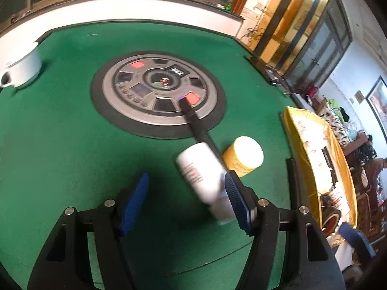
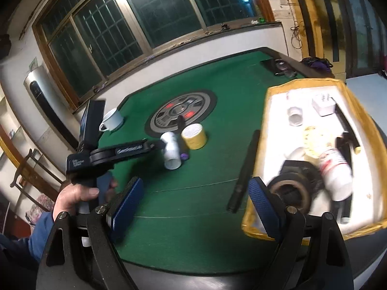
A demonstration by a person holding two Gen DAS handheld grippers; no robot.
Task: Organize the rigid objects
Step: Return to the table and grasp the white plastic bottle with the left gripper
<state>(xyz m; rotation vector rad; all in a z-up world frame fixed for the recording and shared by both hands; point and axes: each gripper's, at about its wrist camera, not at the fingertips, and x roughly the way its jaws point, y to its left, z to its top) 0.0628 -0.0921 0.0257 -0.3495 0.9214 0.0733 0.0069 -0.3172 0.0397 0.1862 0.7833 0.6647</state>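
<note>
the yellow-edged tray holds a white bottle, a tape roll, a small white jar and a charger. the right gripper is spread wide, empty, above the green table. the left gripper stands parted; a second white bottle lies against its right pad, beside a yellow jar.
</note>
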